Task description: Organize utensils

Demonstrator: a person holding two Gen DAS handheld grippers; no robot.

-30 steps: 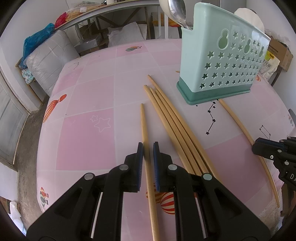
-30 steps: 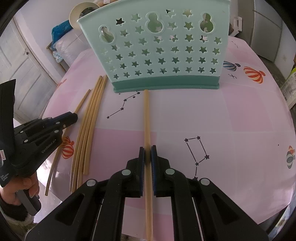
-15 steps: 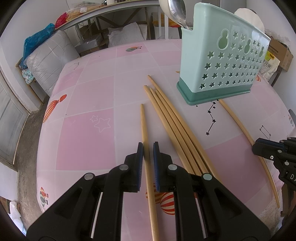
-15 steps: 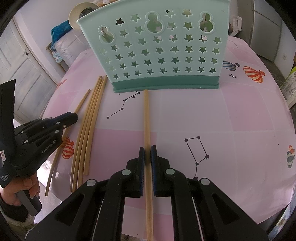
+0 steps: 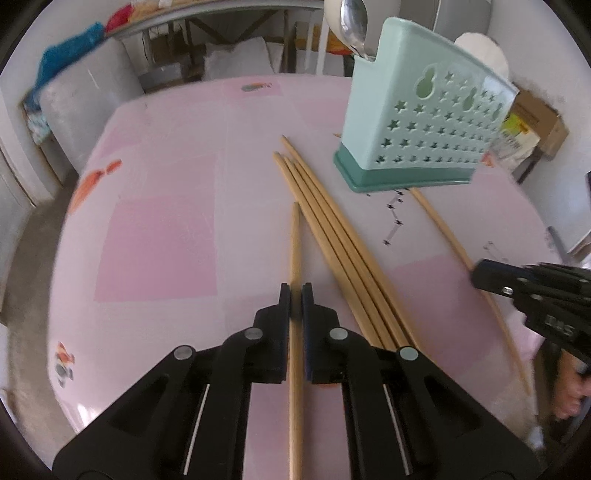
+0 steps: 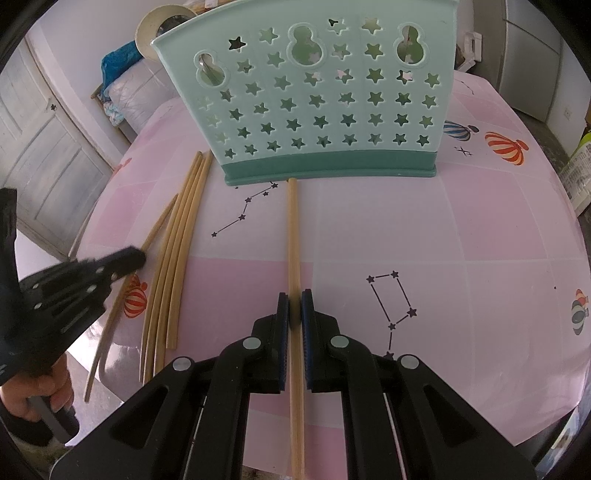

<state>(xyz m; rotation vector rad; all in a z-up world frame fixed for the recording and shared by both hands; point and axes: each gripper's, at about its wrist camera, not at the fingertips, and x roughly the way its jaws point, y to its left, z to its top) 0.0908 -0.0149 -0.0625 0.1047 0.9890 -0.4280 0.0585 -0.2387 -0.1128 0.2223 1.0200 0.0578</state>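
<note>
My left gripper [image 5: 295,301] is shut on a single wooden chopstick [image 5: 294,251] that runs forward along the pink table. Several more chopsticks [image 5: 332,236] lie side by side just to its right. My right gripper [image 6: 294,306] is shut on another chopstick [image 6: 293,236] whose far tip touches the base of the mint green utensil holder [image 6: 317,99]. The holder [image 5: 424,125] stands upright and has a metal spoon [image 5: 352,22] in it. Each gripper shows in the other's view: the right [image 5: 532,291] and the left [image 6: 74,291].
The round table [image 6: 461,221] has a pink cloth with balloon and star prints. Its near edge is close under both grippers. Bags, a bench and a cardboard box [image 5: 539,122] stand on the floor beyond the far edge.
The left gripper has lifted and shifted with its chopstick, so the view tilted and blurred. The right gripper and its chopstick have held still.
</note>
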